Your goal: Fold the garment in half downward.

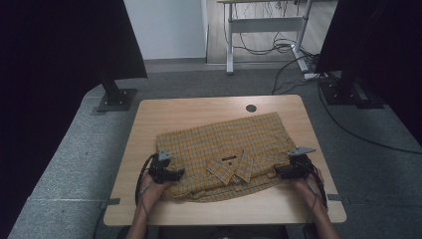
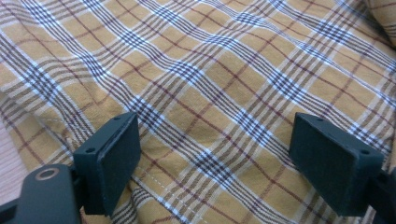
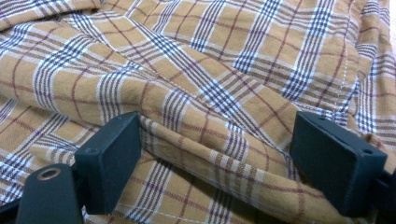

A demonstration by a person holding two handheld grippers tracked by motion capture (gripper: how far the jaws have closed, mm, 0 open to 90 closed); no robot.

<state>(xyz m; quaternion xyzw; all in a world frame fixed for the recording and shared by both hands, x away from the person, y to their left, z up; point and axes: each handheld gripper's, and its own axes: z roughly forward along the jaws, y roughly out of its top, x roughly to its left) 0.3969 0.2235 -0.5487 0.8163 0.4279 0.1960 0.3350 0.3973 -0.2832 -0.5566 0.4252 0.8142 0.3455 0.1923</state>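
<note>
A yellow plaid shirt [image 1: 224, 152] lies folded on the wooden table [image 1: 199, 112], collar [image 1: 234, 167] toward the near edge. My left gripper [image 1: 171, 174] rests at the shirt's near left edge, jaws wide apart over the cloth [image 2: 210, 116]. At the near right edge my right gripper [image 1: 284, 172] stands open too, and a raised fold of the shirt [image 3: 215, 140] runs between its pads [image 3: 109, 158]. Neither gripper has closed on the fabric.
A round cable hole [image 1: 251, 108] sits in the table's far edge. Black stand bases [image 1: 117, 99] and loose cables [image 1: 298, 74] lie on the grey carpet beyond. A white desk frame [image 1: 263, 25] stands at the back.
</note>
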